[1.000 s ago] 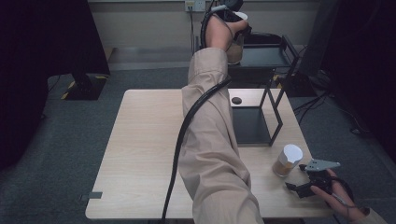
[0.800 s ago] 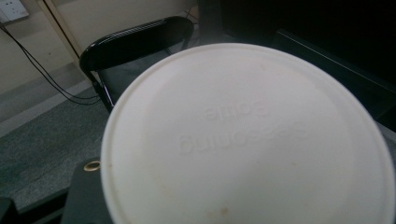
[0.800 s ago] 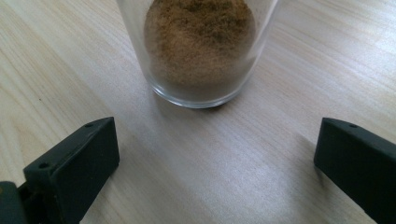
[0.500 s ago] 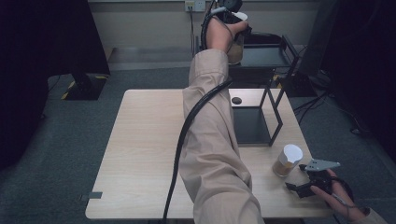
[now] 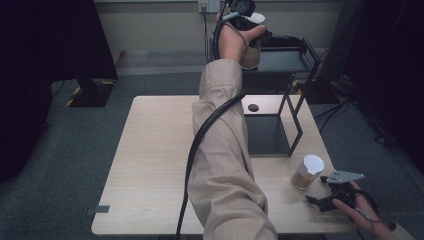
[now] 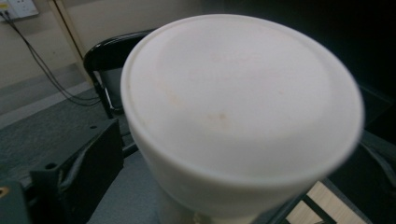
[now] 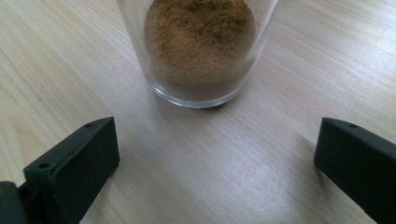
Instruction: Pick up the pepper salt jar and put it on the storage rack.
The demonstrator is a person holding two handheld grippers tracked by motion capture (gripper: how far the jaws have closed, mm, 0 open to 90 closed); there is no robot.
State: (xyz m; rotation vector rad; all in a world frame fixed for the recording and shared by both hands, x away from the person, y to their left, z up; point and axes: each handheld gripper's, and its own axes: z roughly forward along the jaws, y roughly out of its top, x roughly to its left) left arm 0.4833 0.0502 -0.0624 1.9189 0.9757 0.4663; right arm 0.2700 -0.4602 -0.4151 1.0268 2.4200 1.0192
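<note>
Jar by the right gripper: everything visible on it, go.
The jar is a clear, glass-looking tumbler, narrowing toward its base, capped by a white lid. Brown powder fills the part seen up close. It stands upright on the wooden table, near the right front corner. The right gripper sits just short of it, jaws open, not touching.

A pale wooden table [image 5: 150,165] is set on grey carpet [image 5: 75,150], with a black open-frame stand [image 5: 280,125] placed on its far right part and a small dark disc [image 5: 253,107] lying just beside that stand. A dark shelf [image 5: 285,60] and a wall socket [image 5: 209,6] are seen beyond the table.
</note>
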